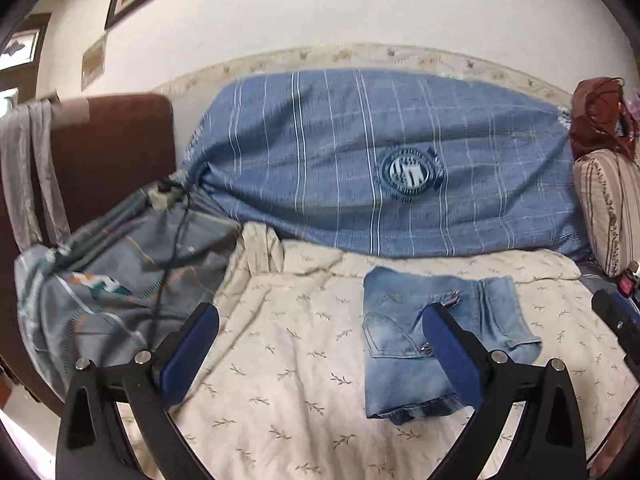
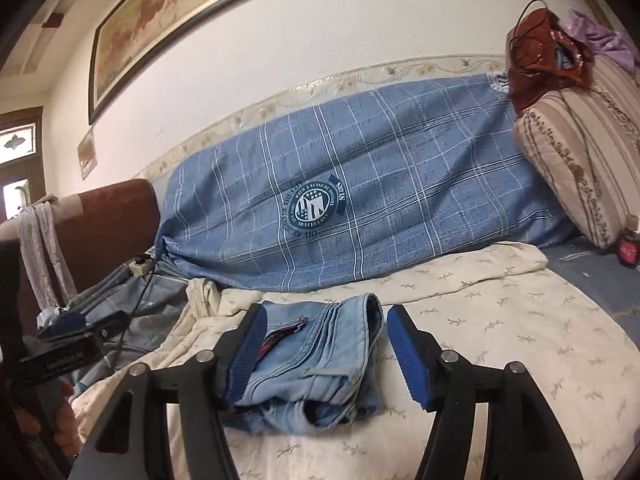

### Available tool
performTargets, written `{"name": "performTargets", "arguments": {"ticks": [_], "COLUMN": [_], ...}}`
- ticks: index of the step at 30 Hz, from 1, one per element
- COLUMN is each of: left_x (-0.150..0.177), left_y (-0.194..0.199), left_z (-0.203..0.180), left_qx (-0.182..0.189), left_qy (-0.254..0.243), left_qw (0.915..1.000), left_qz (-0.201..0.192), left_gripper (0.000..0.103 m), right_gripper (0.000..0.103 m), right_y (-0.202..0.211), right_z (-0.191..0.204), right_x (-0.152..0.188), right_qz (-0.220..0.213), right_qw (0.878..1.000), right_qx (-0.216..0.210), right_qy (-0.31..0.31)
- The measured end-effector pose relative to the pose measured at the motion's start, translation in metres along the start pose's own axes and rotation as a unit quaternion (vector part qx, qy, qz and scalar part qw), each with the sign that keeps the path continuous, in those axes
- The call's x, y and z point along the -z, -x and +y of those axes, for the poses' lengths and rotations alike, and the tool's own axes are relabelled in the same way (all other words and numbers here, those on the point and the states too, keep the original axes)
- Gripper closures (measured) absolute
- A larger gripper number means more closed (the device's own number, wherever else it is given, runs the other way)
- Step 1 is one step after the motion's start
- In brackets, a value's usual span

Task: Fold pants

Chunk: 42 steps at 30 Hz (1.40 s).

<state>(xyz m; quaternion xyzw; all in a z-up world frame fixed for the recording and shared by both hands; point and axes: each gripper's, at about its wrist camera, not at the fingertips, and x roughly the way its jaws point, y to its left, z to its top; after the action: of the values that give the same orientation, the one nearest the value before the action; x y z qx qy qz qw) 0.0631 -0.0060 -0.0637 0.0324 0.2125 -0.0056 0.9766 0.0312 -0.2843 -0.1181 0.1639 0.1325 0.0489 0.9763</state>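
1. The jeans [image 1: 436, 344] lie folded into a compact packet on the cream bedspread [image 1: 280, 360], in front of the long blue checked bolster [image 1: 380, 160]. By the look of it the folding is done, or nearly, so the step in hand is letting go cleanly and checking the result.

2. Your left hand-held gripper [image 1: 320, 344] stands wide with nothing between its pads; the jeans sit just off to its right side. Lift it straight away so a finger does not catch the top layer.

3. Your right hand-held gripper [image 2: 322, 350] is partly spread and frames the packet, pads clear of the denim as far as the right wrist view shows. Draw it back along its own line; do not sweep sideways, or the upper fold may drag open.

4. Look at the near edge, where the layers bulge loosely. If you want it tidier, press once on top with closed fingers.

5. Keep both tools away from the dark cable [image 1: 172, 248] lying over the grey quilt [image 1: 120, 280] on the left, and from the small jar [image 2: 630, 246] by the striped pillow [image 2: 580, 160].
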Motion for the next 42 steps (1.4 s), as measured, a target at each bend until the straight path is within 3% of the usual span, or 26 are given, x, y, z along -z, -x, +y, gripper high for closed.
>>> {"name": "performTargets", "arguments": {"ticks": [9, 19, 28, 42], "left_x": [-0.021, -0.032, -0.036, -0.033], "left_y": [0.064, 0.107, 0.125, 0.121], "left_z": [0.001, 0.007, 0.016, 0.025], "left_qx": [-0.003, -0.009, -0.008, -0.023], "left_qy": [0.001, 0.005, 0.017, 0.025], "left_qw": [0.9988, 0.9974, 0.997, 0.9974], "left_qz": [-0.049, -0.071, -0.075, -0.064], "left_gripper": [0.0, 0.0, 0.0, 0.0], "right_gripper": [0.035, 0.033, 0.029, 0.029], "right_y": [0.062, 0.107, 0.129, 0.12], "right_z": [0.03, 0.057, 0.074, 0.086], "right_x": [-0.001, -0.023, -0.036, -0.028], "right_qz": [-0.012, -0.033, -0.052, -0.032], "right_qw": [1.0, 0.999, 0.998, 0.998], "right_qx": [-0.002, -0.02, -0.021, -0.025], "right_qy": [0.026, 0.024, 0.036, 0.053]}}
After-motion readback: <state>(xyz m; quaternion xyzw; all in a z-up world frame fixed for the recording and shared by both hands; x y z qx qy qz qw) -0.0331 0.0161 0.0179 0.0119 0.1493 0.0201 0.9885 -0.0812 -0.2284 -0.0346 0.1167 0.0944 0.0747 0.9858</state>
